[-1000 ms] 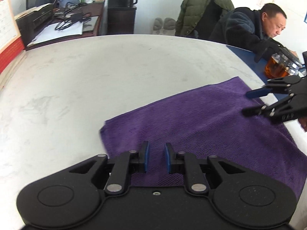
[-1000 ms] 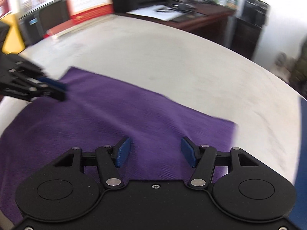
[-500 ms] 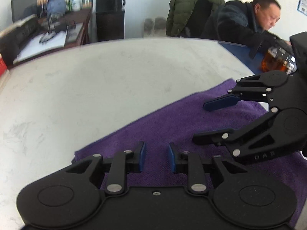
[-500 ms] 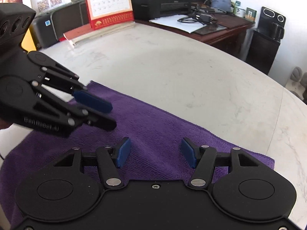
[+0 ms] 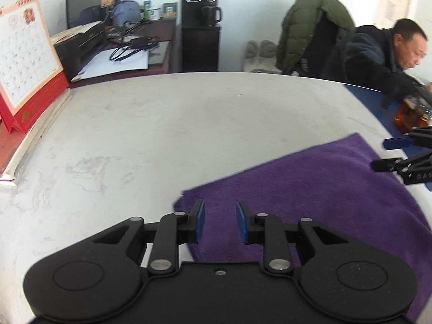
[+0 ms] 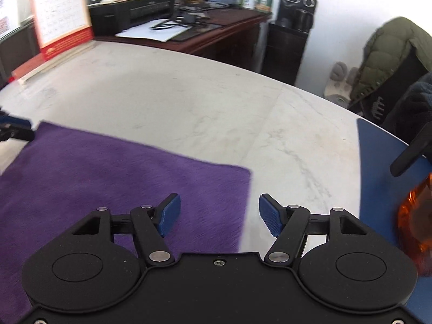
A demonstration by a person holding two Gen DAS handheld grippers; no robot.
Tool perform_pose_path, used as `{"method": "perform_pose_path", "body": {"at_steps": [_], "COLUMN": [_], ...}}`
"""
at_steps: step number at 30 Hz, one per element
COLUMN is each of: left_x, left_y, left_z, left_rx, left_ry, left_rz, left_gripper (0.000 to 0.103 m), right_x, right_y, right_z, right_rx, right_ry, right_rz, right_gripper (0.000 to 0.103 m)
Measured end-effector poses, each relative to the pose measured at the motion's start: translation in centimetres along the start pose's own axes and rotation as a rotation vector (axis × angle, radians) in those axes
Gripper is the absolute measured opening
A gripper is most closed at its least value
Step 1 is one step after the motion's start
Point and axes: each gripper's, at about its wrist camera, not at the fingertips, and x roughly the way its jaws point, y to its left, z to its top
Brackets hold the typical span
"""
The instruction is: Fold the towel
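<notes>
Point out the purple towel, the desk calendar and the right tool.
purple towel (image 5: 310, 189): left wrist view, middle of the cloth.
desk calendar (image 5: 21, 54): left wrist view, its date grid.
right tool (image 6: 219, 210): right wrist view, midway between its open fingertips.

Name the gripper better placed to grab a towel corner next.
Left. The left gripper is open right over the purple towel's corner; the right gripper, also open, straddles the side edge short of its corner.
</notes>
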Motion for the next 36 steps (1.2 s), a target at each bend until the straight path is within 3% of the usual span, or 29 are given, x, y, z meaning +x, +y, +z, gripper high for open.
{"method": "perform_pose_path", "body": {"at_steps": [5, 9, 13, 20, 23, 27, 31, 36], "left_x": [-1.4, -0.3, -1.4, -4.8, -5.7, -4.9, -5.0, -5.1], "left_y": [-5.0, -7.5, -6.6, -4.2, -4.6, -7.3, -8.8, -10.6], "left_z": [-3.2, -5.6, -7.2, -9.2, -8.4, -7.4, -8.8, -10.6], "left_rx": [0.035, 0.046, 0.012, -0.005, 0.012, 0.069, 0.131, 0.203], "left_ry": [0.071, 0.152, 0.165, 0.192, 0.16, 0.131, 0.157, 0.19], "left_rz": [-0.195, -0.211, -0.199, -0.109, -0.099, -0.164, -0.185, -0.21], "left_gripper": [0.024, 0.024, 0.024, 0.024, 0.024, 0.025, 0.025, 0.026], "right_x": [-2.6, -2.8, -4.2, -7.8, -9.6, -10.5, -8.8, -9.8], "right_y": [7.3, 10.7, 9.7, 2.6, 1.2, 2.8, 7.2, 8.2], "right_z": [-2.7, -5.0, -6.7, -10.2, -10.8, -10.0, -10.2, -12.7], "right_rx": [-0.094, -0.136, -0.117, 0.085, 0.153, 0.127, -0.006, -0.026], "right_ry": [-0.002, 0.022, 0.014, 0.045, 0.027, -0.045, -0.037, -0.033], "right_rz": [0.188, 0.242, 0.196, 0.0, -0.05, 0.0, 0.104, 0.116], "right_gripper": [0.064, 0.064, 0.064, 0.064, 0.064, 0.064, 0.063, 0.063]}}
